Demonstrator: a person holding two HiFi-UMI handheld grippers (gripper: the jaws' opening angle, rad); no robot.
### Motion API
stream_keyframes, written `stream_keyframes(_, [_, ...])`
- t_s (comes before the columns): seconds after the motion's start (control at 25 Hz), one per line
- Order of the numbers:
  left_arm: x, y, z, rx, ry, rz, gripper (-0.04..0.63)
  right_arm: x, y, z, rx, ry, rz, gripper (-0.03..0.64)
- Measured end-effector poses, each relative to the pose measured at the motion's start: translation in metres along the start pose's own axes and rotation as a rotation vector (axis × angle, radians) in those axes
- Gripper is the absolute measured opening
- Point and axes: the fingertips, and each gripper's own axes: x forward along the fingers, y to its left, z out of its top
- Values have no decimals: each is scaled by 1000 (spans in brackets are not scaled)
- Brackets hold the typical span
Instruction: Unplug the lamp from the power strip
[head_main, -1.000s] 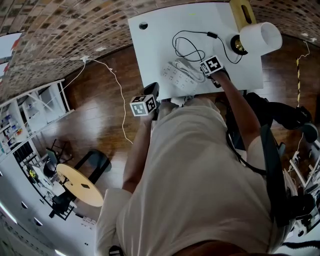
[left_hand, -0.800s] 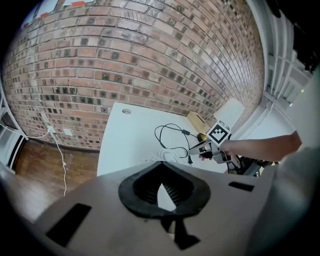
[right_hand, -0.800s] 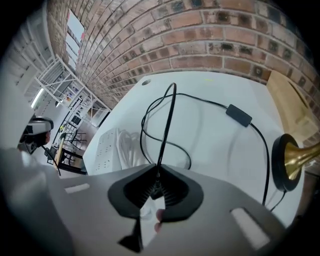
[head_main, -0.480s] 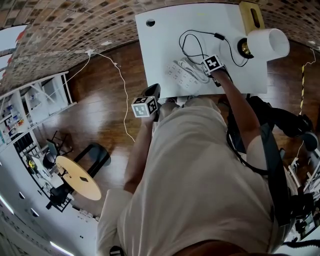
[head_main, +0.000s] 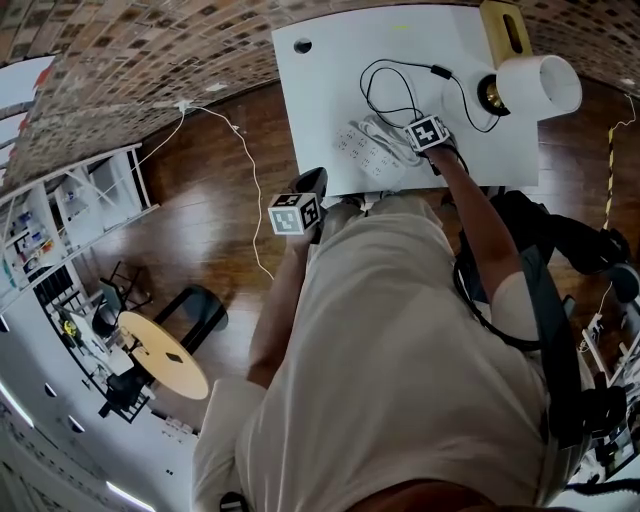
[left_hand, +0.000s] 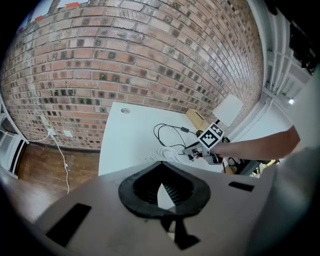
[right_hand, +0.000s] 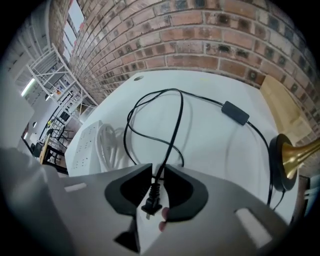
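Your right tongs (right_hand: 158, 172) have just been opening, and since the earlier frame that hand has eased slightly lower over the tabletop (head_main: 330, 100); your left tongs (head_main: 308, 185) keep their station at the near edge, off the working area. Right gripper view: the jaws stand a little apart with the black plug (right_hand: 151, 200) lying in the gap between them, one metal blade exposed at its lower end. The pads do not appear to press on it. The plug is out of the white power strip (right_hand: 87, 145), which lies on the tabletop just to the left of the jaws with its own white cable coiled against it. From the plug the black cord (right_hand: 172, 125) runs up and loops across the tabletop, passes through an inline switch (right_hand: 235, 112) and ends at the brass base of the lamp (right_hand: 295, 155). Head view: the right tongs (head_main: 412, 140) sit at the right end of the power strip (head_main: 362, 150), and the lamp (head_main: 535, 85) lies at the far right corner, its white shade overhanging the edge. Left gripper view: the left tongs (left_hand: 163, 165) are together at the tips with nothing between them, aimed across the tabletop toward your right hand.
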Motion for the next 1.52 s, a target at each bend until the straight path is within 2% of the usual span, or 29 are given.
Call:
stream_keyframes(0.2, [-1,-6,10,24,-21,-17,5,-34,-1,7,55,-149,0,185])
stream_keyframes(0.36, [1,-12,24,44,-52,-46,5,-63,-1,0,38,-214,-27,215])
stream_keyframes(0.6, [-1,-24,55,81,-127,-114,5,-114,11,0,-24,-276,-106,215])
stream_keyframes(0.84, [-7,-35,76,145,-165,-191,5,-147,36,18,-91,-337,-162,209])
stream_keyframes(1.24, [-38,-19,103,266,-175,-270,5,-183,87,72,-62,-455,-255,201])
stream_keyframes(1.52, [-64,13,111,306,-202,-293,5,-190,129,100,-63,-480,-295,193])
